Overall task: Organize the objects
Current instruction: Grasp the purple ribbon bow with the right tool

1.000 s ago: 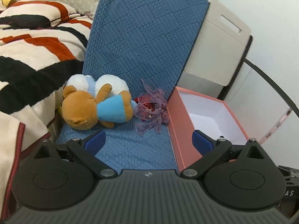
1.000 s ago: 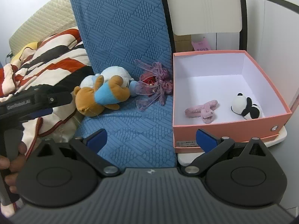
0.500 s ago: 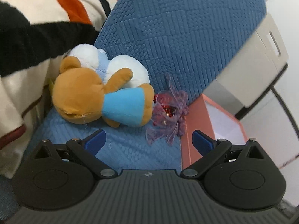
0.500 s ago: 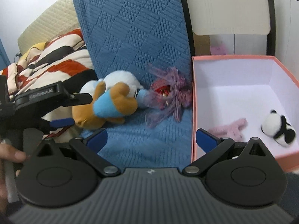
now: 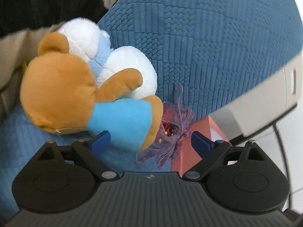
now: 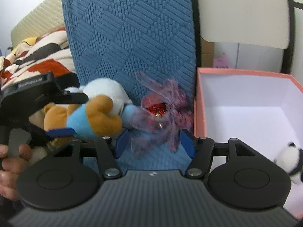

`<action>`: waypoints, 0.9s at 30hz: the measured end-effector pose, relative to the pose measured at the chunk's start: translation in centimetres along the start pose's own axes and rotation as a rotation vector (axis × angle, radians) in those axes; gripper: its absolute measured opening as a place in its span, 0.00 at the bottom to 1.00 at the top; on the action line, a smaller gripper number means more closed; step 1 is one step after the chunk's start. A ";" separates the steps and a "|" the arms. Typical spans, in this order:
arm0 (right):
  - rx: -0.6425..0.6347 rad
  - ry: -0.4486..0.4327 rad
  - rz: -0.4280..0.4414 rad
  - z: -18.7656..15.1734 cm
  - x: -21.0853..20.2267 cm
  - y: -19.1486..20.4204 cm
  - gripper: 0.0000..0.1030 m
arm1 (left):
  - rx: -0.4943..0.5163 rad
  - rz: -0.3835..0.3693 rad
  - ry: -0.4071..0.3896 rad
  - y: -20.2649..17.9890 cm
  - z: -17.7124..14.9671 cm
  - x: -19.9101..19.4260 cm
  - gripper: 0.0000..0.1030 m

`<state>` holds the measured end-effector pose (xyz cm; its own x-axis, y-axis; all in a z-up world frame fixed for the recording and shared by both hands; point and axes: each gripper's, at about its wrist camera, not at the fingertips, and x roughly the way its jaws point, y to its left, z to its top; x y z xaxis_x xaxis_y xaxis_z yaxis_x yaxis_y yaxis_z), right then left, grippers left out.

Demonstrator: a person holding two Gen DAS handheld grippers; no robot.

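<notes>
A brown teddy bear in a blue shirt lies on the blue chair seat against a white and light-blue plush. My left gripper is open, its jaws on either side of the bear's body. A purple organza pouch with red contents lies beside the bear; it also shows in the left wrist view. My right gripper is open with its jaws around the pouch's lower part. The pink box stands to the right and holds a panda toy.
The blue quilted chair back rises behind the toys. A striped red, black and white blanket lies at the left. A beige chair back stands behind the box. The left gripper's body shows in the right wrist view.
Both grippers have moved forward and down onto the toys: the left onto the bear, the right onto the pouch. The right jaws have narrowed.
</notes>
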<state>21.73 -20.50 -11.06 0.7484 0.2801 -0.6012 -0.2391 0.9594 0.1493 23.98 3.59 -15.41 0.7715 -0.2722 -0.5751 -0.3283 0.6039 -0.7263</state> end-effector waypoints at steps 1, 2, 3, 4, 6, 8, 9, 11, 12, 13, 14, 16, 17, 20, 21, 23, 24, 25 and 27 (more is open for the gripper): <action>-0.004 -0.002 0.000 0.2 0.6 0.2 0.62 | -0.031 -0.010 0.002 0.2 0.3 0.3 0.88; -0.010 -0.001 0.000 0.5 1.3 0.4 0.62 | -0.065 -0.016 0.008 0.5 0.7 0.8 0.87; -0.019 0.002 -0.001 0.6 1.9 0.7 0.62 | -0.088 -0.019 0.014 0.7 0.9 1.1 0.87; -0.037 0.003 -0.008 0.8 2.6 1.0 0.62 | -0.115 -0.022 0.020 1.0 1.0 1.4 0.86; -0.080 0.008 -0.023 1.1 3.9 1.6 0.62 | -0.182 -0.028 0.028 1.7 0.9 1.8 0.86; -0.115 0.024 -0.042 1.2 5.5 2.0 0.60 | -0.245 -0.040 0.032 2.5 0.9 2.1 0.86; -0.130 0.034 -0.064 1.3 6.3 2.1 0.60 | -0.265 -0.042 0.039 2.7 0.9 2.3 0.86; -0.154 0.060 -0.110 1.4 8.0 2.2 0.60 | -0.291 -0.038 0.059 3.0 0.6 2.8 0.86; -0.163 0.073 -0.117 1.5 8.7 2.2 0.60 | -0.304 -0.036 0.066 3.1 0.4 2.8 0.86; -0.176 0.085 -0.124 1.5 9.3 2.2 0.60 | -0.320 -0.033 0.073 3.3 0.3 3.0 0.86; -0.200 0.096 -0.143 1.5 10.1 2.3 0.60 | -0.334 -0.030 0.074 3.4 0.2 3.3 0.86; -0.257 0.113 -0.193 1.3 11.5 2.6 0.60 | -0.353 -0.023 0.082 3.8 0.2 3.9 0.86; -0.285 0.118 -0.219 1.2 12.1 2.7 0.60 | -0.366 -0.026 0.083 4.0 0.3 4.1 0.86; -0.329 0.148 -0.272 0.9 13.9 2.7 0.56 | -0.418 -0.064 0.072 4.6 0.5 4.4 0.86; -0.339 0.163 -0.285 0.8 14.4 2.7 0.56 | -0.435 -0.074 0.066 4.7 0.6 4.5 0.86; -0.350 0.178 -0.299 0.6 15.2 2.6 0.55 | -0.463 -0.089 0.062 5.1 0.8 4.9 0.86; -0.356 0.185 -0.310 0.4 15.6 2.5 0.54 | -0.474 -0.091 0.064 5.2 0.8 5.0 0.86; -0.360 0.187 -0.318 0.3 15.9 2.4 0.52 | -0.485 -0.092 0.063 5.3 0.8 5.2 0.86; -0.360 0.186 -0.324 0.2 16.1 2.3 0.49 | -0.489 -0.083 0.060 5.4 1.0 5.5 0.83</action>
<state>33.38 -13.79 -20.25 0.7049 -0.0716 -0.7057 -0.2352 0.9150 -0.3278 26.98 6.09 -22.09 0.7777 -0.3557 -0.5183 -0.4954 0.1606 -0.8537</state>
